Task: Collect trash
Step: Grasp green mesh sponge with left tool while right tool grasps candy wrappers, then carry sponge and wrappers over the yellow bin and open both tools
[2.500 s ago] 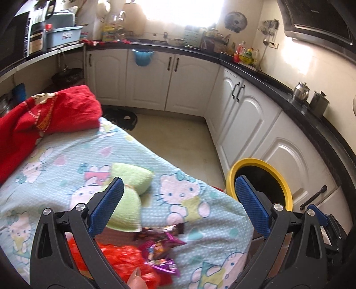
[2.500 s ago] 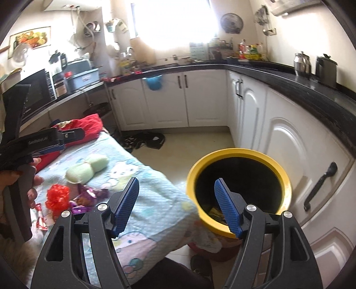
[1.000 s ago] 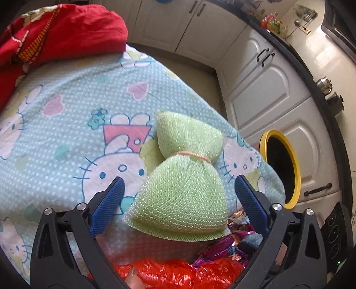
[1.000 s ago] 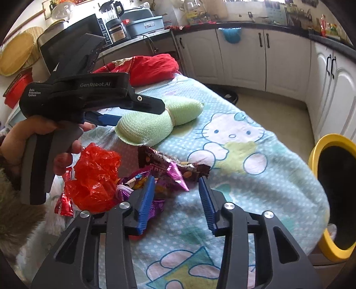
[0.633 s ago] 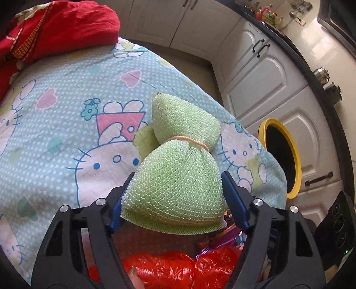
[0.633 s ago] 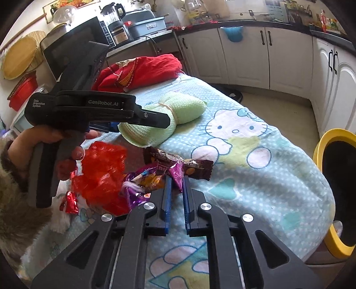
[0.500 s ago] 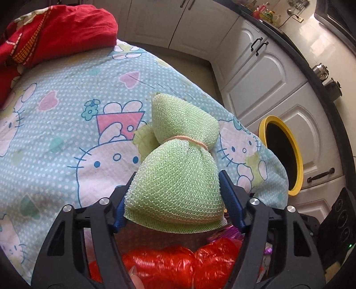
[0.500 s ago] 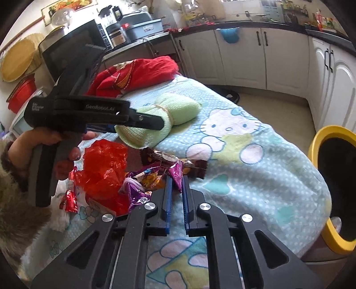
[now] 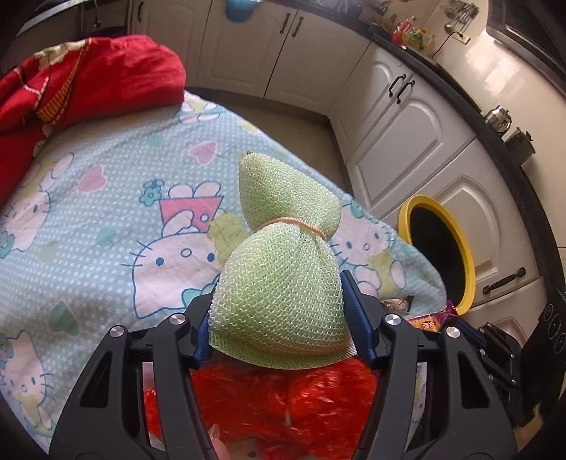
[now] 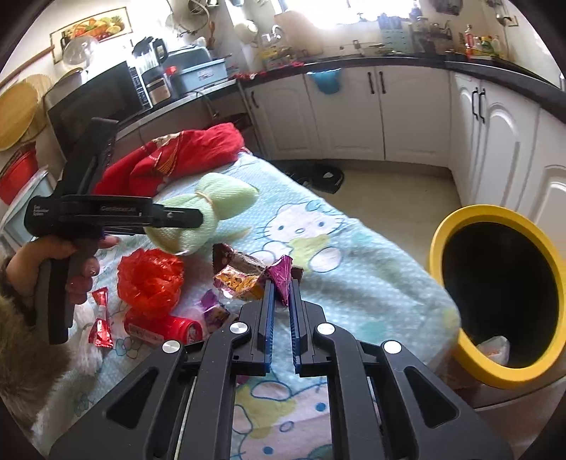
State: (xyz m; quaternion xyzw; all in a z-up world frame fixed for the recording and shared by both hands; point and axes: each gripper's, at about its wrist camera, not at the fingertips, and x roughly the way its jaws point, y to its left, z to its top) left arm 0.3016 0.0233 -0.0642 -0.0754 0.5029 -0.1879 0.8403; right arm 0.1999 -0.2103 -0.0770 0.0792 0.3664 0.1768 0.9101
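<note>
1. I am standing in a home kitchen: white cabinet doors (image 10: 353,116) with dark handles run along two walls under a black countertop (image 10: 495,70).
2. On the counter to my left sit a black microwave (image 10: 95,99), a blender (image 10: 152,53) and a grey-blue plastic bin (image 10: 198,76).
3. Bottles of oil and sauce (image 9: 412,33) crowd the far corner, and a steel kettle (image 9: 498,115) stands on the counter to my right.
4. A framed fruit picture (image 10: 90,28) hangs on the wall.
5. A table in the middle wears a cartoon-cat printed cloth (image 9: 106,212), with a yellow-rimmed bin (image 10: 495,297) just beside it.
</note>
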